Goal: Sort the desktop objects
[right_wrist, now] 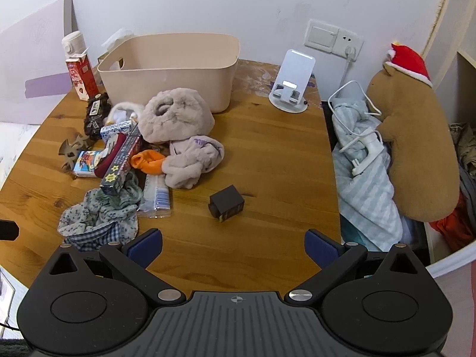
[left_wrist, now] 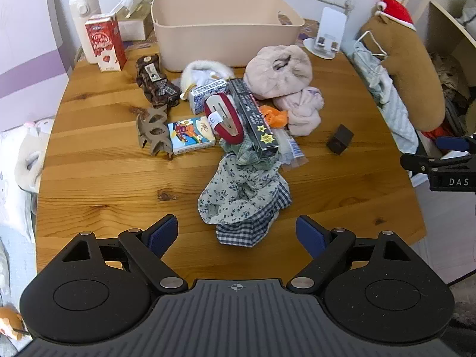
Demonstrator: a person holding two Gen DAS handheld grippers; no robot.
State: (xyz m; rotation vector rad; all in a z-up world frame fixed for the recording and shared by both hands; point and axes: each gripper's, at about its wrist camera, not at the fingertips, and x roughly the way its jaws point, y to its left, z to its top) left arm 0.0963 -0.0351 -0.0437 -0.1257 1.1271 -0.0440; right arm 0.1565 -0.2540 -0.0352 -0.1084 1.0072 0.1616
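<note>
Left tool and right tool: both spread wide, empty, above the wooden surface. One floral cloth lies nearest; one black cube apart; one beige basket behind the clutter.
</note>
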